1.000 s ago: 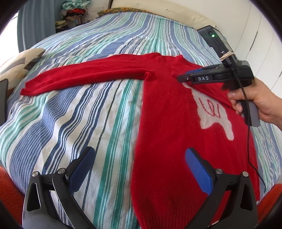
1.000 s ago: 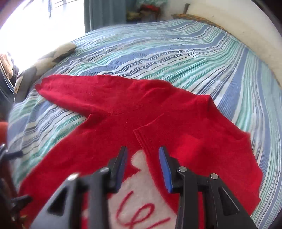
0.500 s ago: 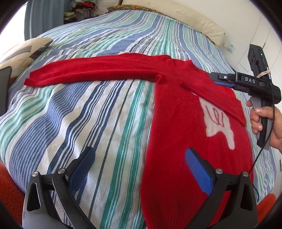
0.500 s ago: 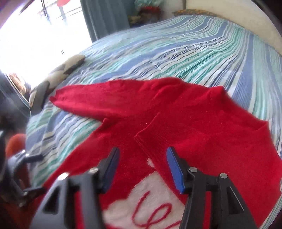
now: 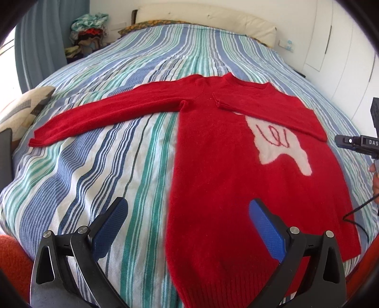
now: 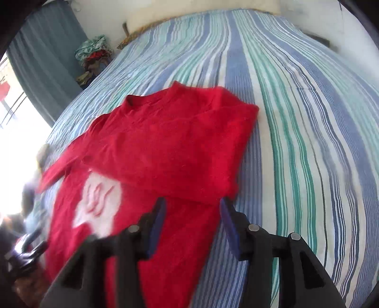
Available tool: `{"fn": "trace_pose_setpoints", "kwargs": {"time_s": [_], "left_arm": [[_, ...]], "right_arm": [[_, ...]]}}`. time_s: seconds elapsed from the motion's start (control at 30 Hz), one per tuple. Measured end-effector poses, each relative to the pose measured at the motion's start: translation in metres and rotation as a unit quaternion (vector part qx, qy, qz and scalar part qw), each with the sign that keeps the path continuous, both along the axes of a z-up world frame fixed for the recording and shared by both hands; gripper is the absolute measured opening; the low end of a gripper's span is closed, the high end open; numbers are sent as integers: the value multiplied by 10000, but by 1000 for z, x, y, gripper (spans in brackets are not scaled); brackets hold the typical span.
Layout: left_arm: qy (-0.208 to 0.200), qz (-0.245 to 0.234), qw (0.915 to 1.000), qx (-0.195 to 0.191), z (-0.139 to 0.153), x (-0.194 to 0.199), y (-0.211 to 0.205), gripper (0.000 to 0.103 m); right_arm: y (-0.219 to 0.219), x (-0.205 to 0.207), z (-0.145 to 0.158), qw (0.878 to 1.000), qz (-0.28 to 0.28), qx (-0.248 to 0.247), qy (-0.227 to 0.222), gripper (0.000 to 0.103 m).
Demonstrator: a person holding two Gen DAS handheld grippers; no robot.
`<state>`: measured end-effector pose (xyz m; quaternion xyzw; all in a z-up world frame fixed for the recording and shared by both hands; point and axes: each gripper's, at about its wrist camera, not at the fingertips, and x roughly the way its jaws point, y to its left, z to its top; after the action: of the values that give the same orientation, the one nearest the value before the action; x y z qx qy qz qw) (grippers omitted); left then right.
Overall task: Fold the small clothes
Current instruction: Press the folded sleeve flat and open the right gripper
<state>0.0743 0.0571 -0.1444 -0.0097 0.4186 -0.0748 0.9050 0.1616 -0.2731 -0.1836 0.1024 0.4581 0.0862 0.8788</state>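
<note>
So closest in, the left tool [image 5: 187,213] hangs over the near edge of the bed [image 5: 113,165] with its blue pads spread wide and nothing between them, one pad over the striped cover and the other over the hem end of the red sweater [image 5: 236,189]. My guess is it's parked there ready to take the left side next. The right tool [image 6: 191,208] sits off the sweater's right edge, jaws partly apart and closing right now, with nothing pinched between them. The sweater lies flat and face up on the bed, white patch with red squiggles showing. Its right sleeve [image 6: 170,147] is already folded in across the chest, which looks like the first fold done, while the left sleeve [image 5: 106,116] lies stretched straight out. Further back there's a patterned cushion [image 5: 21,111] at the left edge, a cream headboard [image 5: 213,21], a heap of clothes [image 5: 87,30] by a blue curtain, and white cupboard doors on the right.
</note>
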Motion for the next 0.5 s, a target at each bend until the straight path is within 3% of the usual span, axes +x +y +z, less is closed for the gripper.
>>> {"fn": "trace_pose_setpoints", "kwargs": {"time_s": [0.1,0.2,0.27,0.37,0.5], "left_arm": [[3,-293,9994,183,-6,-5,-17,102],[183,-535,9974,446,-21,-9,-33,102],[283,-617,9956,646,-31,-11,-40,102],[224,-608,9956,679,-32,-14,-41,102],[295,-516,9968,539,-32,-15,-36,102]], "right_arm": [[37,-50,12,9971,716,208,-162,52],[64,-103,3,9937,1038,326,-265,64],[75,-135,-17,9944,1009,255,-168,65],[77,-162,-56,9967,672,219,412,65],[75,-167,-39,9977,644,192,24,65]]}}
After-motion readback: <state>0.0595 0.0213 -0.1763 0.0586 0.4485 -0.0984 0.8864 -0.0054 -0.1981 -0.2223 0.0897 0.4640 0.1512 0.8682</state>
